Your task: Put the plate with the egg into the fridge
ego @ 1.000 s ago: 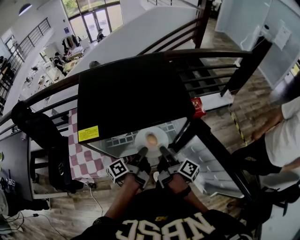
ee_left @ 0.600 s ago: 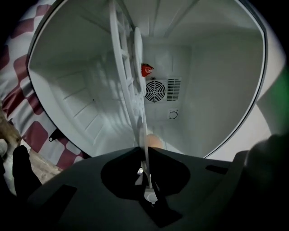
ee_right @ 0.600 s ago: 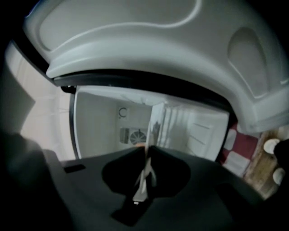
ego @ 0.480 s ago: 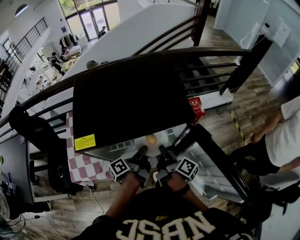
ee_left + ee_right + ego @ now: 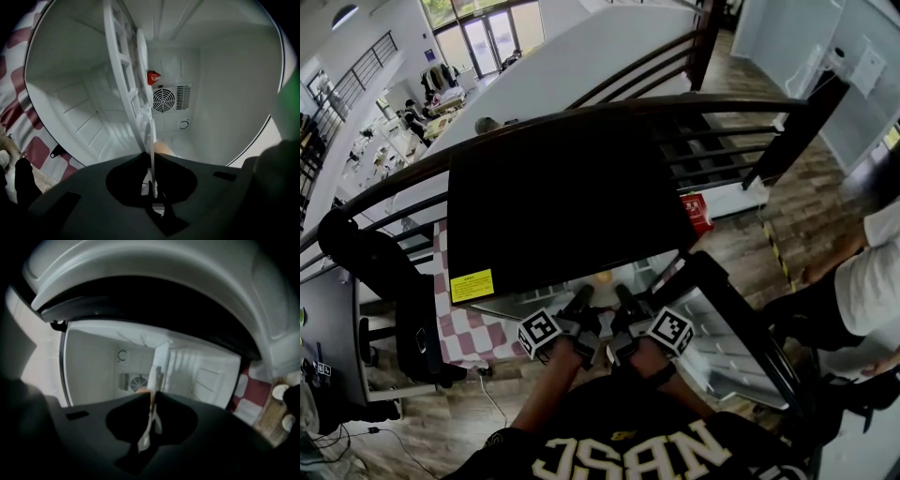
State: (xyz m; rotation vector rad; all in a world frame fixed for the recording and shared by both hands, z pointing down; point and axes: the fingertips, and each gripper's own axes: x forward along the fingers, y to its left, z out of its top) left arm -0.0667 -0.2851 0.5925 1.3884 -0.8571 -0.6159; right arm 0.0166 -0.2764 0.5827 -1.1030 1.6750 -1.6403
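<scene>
Held the plate (image 5: 151, 136) with the egg (image 5: 162, 148) at the open fridge (image 5: 562, 197).
I kept the left tongs (image 5: 581, 298) and right tongs (image 5: 622, 296) side by side, nearly level, each clamped tight on the plate's near rim; the plate seemed partly inside the fridge.

White slatted shelf (image 5: 124, 82) in the fridge (image 5: 234, 93), a small red thing (image 5: 153, 77) on it at the back
</scene>
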